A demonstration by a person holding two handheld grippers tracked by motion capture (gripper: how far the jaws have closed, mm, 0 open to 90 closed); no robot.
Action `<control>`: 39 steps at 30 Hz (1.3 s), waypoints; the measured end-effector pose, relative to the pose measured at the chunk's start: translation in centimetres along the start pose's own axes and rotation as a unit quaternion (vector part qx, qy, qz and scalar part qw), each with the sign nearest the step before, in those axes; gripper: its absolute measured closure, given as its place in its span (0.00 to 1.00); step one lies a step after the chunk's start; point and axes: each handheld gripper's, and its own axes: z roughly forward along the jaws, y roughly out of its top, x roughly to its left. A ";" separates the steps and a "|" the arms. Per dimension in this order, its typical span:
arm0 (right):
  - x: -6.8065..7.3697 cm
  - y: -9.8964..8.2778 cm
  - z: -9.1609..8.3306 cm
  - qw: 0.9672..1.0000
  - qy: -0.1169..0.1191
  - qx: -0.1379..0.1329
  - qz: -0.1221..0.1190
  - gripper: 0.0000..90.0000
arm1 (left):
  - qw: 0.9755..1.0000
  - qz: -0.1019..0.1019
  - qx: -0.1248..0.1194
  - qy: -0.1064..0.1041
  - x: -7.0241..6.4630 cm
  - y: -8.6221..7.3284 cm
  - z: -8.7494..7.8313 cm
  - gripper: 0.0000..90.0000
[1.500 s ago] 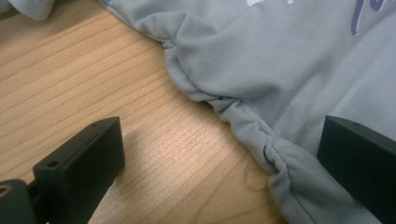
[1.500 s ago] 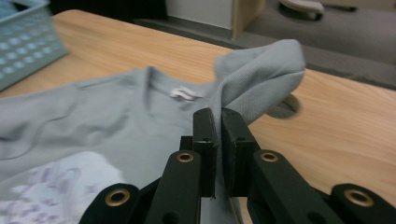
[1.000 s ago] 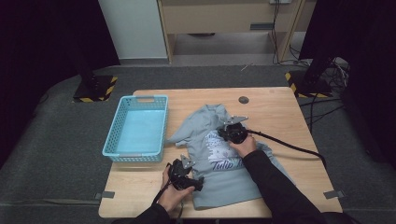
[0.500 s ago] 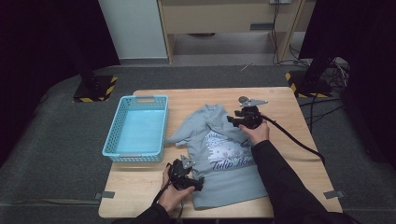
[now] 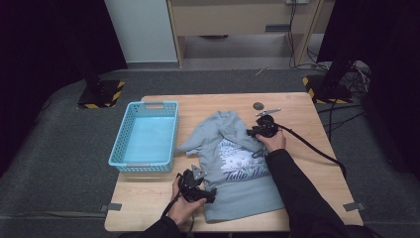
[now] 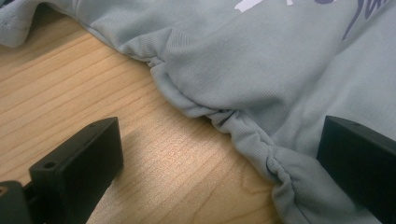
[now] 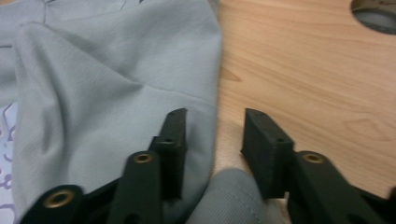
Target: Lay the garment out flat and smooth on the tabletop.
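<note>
A grey sweatshirt (image 5: 237,173) with a pale "Tulip" print lies spread on the wooden table (image 5: 302,153). My left gripper (image 5: 198,186) sits at its near left corner. It is open wide, and the gathered hem (image 6: 243,126) runs between the jaws, one over bare wood and one over cloth. My right gripper (image 5: 260,129) rests at the shirt's far right edge. In the right gripper view it (image 7: 215,116) is open and straddles the shirt's edge (image 7: 205,93), with a small fold of grey cloth low between the jaws.
A light blue plastic basket (image 5: 146,106) stands to the left of the shirt. A round dark hole (image 5: 258,105) in the tabletop lies just beyond my right gripper, and its cable (image 5: 317,148) trails off to the right. Bare wood shows along the table's right side.
My right gripper went from the shirt's middle out to its far right edge, then drew back slightly. My left gripper has stayed at the hem.
</note>
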 end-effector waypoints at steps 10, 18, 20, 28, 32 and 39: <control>-0.2 -0.1 -0.7 1.000 0.019 -0.014 0.018 0.97 | 1.000 0.000 -0.001 0.001 0.0 0.0 0.0 0.00; -0.8 0.2 -1.8 0.999 0.011 -0.038 0.025 0.98 | 1.000 0.000 0.000 0.001 0.0 0.0 0.0 0.00; -0.9 0.4 -2.3 0.998 0.007 -0.047 0.028 0.98 | 1.000 -0.001 0.000 0.002 0.0 0.0 0.0 0.00; -2.7 1.2 -3.9 0.997 -0.027 -0.067 0.036 0.98 | 1.000 -0.001 0.000 0.002 0.0 0.0 0.0 0.00; -3.5 1.1 -4.8 0.996 -0.030 -0.069 0.043 0.98 | 1.000 -0.001 0.000 0.002 0.0 0.0 0.0 0.00; -3.6 1.1 -5.7 0.996 -0.039 -0.071 0.027 0.98 | 1.000 -0.002 0.001 0.003 -0.1 0.0 0.0 0.00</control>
